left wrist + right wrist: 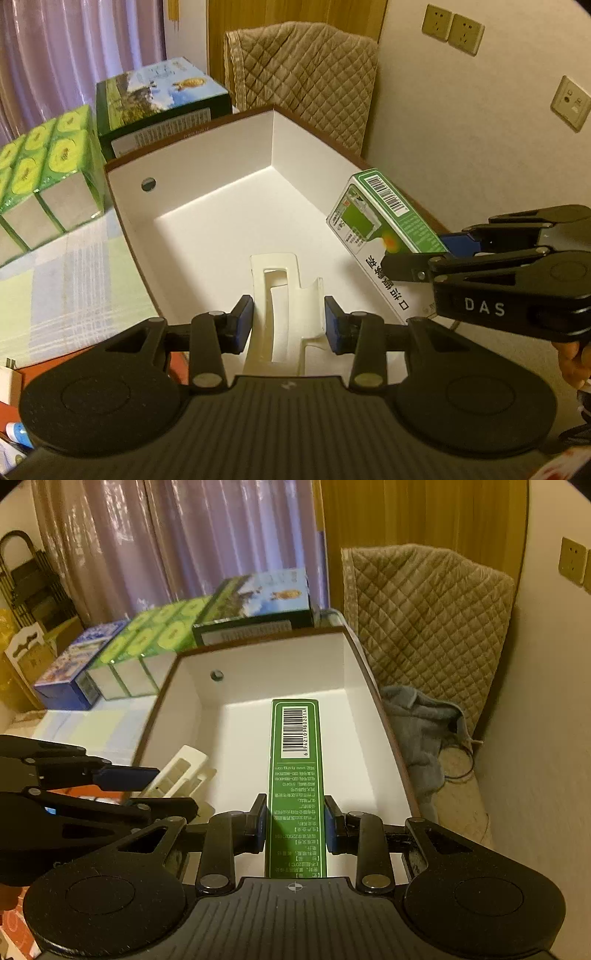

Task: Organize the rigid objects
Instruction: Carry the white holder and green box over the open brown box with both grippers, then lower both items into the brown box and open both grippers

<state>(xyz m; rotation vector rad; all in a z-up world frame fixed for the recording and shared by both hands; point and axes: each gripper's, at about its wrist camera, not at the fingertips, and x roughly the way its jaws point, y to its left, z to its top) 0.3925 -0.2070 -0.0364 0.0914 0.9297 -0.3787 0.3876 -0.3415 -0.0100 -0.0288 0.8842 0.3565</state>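
An open box (207, 162), white inside and brown outside, fills the middle of both views. My left gripper (289, 325) is shut on a cream plastic holder (275, 295) with slots, held over the box's near end. At the right of the left wrist view, my right gripper (421, 254) is shut on a long green and white carton (373, 218) with a barcode. In the right wrist view that carton (295, 775) points forward over the box's floor (258, 664), clamped in the right gripper (295, 823). The left gripper (170, 790) and the cream holder (177, 771) show at the left.
Behind the box stand a dark green carton with a landscape print (162, 99), a pack of green-topped boxes (48, 155) and a blue box (74, 668) on a checked cloth (74, 280). A quilted cover (306, 74), grey cloth (421, 720) and the wall lie to the right.
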